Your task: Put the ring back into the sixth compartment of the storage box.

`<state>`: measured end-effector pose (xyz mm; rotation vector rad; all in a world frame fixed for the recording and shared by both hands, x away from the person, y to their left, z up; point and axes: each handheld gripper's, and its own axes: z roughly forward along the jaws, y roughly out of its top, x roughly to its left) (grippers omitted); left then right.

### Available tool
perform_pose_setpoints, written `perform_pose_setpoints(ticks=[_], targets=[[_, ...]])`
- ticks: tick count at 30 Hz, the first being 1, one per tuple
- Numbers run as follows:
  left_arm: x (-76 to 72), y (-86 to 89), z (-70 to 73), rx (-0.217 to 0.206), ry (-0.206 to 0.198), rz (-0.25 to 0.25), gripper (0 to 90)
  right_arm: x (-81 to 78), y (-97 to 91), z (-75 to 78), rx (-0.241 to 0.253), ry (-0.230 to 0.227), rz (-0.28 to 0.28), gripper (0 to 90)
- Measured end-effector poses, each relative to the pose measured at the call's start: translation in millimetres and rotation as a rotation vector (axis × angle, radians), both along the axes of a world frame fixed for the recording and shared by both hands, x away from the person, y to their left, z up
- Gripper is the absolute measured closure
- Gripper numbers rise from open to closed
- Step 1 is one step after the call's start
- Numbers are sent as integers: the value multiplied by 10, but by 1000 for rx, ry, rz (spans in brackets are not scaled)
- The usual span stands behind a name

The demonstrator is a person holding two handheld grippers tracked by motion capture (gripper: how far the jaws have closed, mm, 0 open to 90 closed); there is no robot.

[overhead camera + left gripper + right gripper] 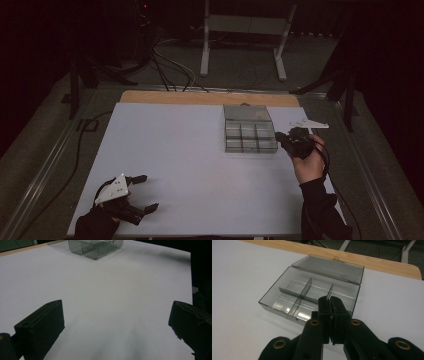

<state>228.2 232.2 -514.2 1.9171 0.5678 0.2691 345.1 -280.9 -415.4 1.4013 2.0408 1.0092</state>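
One clear box (250,131) with six compartments, lid open; two grippers nearby.

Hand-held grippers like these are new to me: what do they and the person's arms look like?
Each is a black two-jaw tool with blocky jaws. The left hand-held gripper carries a grey three-cornered plate dotted with small holes; the right hand-held gripper has a similar plate, brass-coloured rivets on its linkage in the right gripper view, and a black cable trailing along the forearm. The person wears dark long sleeves.
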Motion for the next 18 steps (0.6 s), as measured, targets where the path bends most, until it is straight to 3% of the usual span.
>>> perform_pose_setpoints(ticks=[18], targets=[[-4, 0, 0, 0, -1, 0, 10, 194, 69, 6, -2, 7, -9, 876]])
